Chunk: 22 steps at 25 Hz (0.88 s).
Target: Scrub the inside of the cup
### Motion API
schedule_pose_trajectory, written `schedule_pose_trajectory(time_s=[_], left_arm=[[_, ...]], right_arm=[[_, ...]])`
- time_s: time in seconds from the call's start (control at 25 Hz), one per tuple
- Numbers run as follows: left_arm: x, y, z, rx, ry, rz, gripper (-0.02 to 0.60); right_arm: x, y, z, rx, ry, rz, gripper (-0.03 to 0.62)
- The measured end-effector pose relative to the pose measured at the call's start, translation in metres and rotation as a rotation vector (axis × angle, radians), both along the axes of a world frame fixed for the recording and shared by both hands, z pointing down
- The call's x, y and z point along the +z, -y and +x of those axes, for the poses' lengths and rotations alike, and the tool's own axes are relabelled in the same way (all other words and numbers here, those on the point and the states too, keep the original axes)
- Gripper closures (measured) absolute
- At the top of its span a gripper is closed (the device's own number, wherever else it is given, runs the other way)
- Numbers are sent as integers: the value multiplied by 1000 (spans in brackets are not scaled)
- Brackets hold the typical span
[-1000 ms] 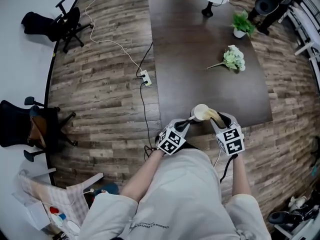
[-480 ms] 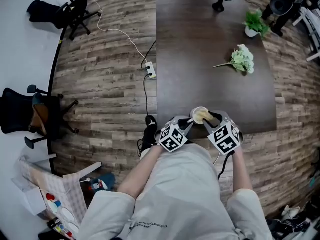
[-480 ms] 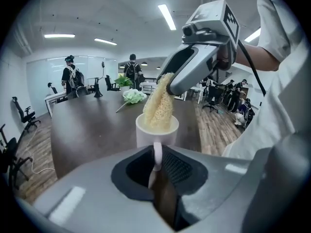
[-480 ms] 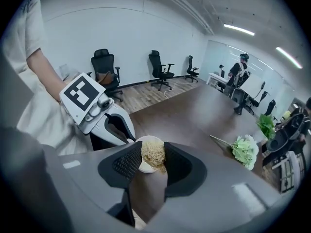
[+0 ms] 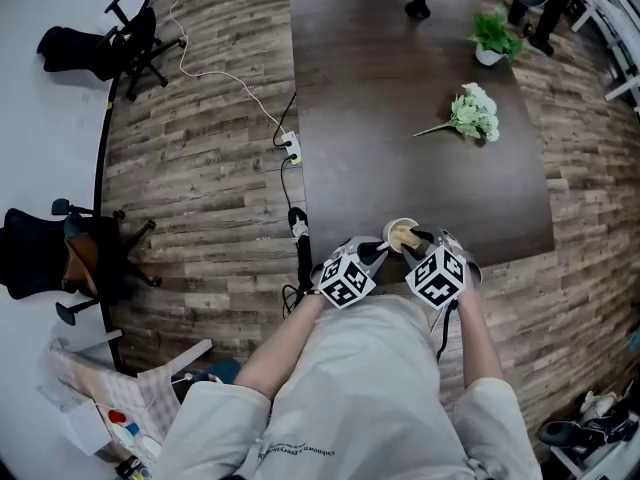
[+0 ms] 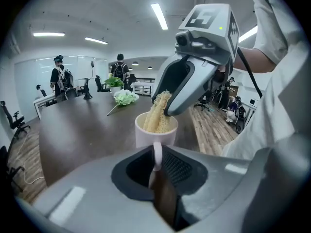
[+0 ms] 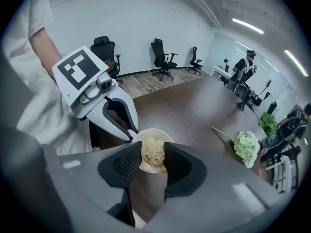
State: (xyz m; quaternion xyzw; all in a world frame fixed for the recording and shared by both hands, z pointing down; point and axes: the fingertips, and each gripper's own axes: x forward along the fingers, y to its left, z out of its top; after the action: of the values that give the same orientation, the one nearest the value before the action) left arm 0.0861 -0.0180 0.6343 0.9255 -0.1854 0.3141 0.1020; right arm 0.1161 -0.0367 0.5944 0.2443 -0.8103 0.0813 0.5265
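Pinching the thin handle (image 6: 157,152) of the white cup (image 6: 146,136), the left gripper (image 6: 156,163) has its jaws drawn nearly together on that loop. The cup stands upright just beyond its tips, mouth up. In the head view the cup is at the near edge of the dark table (image 5: 400,88), between the two grippers and close to the person. Whether its base rests on the wood or hangs just above it cannot be told.

A pale yellow fibrous scrubber (image 7: 152,152) fills the cup's mouth, its long axis leaning up and out from the rim toward the right gripper (image 7: 153,160). That gripper stands above the cup and to its right, jaws closed partway on the scrubber's upper end, one pad pressing each side.

With the scrubber's lower end inside the cup, the stroke, as I judge it, turns on working along that tilted axis against the inner wall. The left grip must stop the handle from twisting. A bunch of flowers (image 5: 470,114) lies well apart, farther up the table.
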Motion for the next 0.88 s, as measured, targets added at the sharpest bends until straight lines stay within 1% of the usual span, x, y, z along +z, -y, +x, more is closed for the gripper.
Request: schedule_pose_trajectory(time_s=[0.24, 0.44, 0.6, 0.88], left_arm=[[1, 2, 6, 58, -5, -2, 530], [1, 2, 11, 104, 15, 1, 529], [2, 4, 13, 136, 38, 11, 529], [0, 7, 14, 164, 25, -6, 529]], right_arm=[[24, 5, 0, 20, -61, -62, 431], [29, 9, -2, 45, -76, -121, 432], [26, 10, -5, 70, -100, -122, 433], [17, 17, -7, 101, -126, -120, 434]])
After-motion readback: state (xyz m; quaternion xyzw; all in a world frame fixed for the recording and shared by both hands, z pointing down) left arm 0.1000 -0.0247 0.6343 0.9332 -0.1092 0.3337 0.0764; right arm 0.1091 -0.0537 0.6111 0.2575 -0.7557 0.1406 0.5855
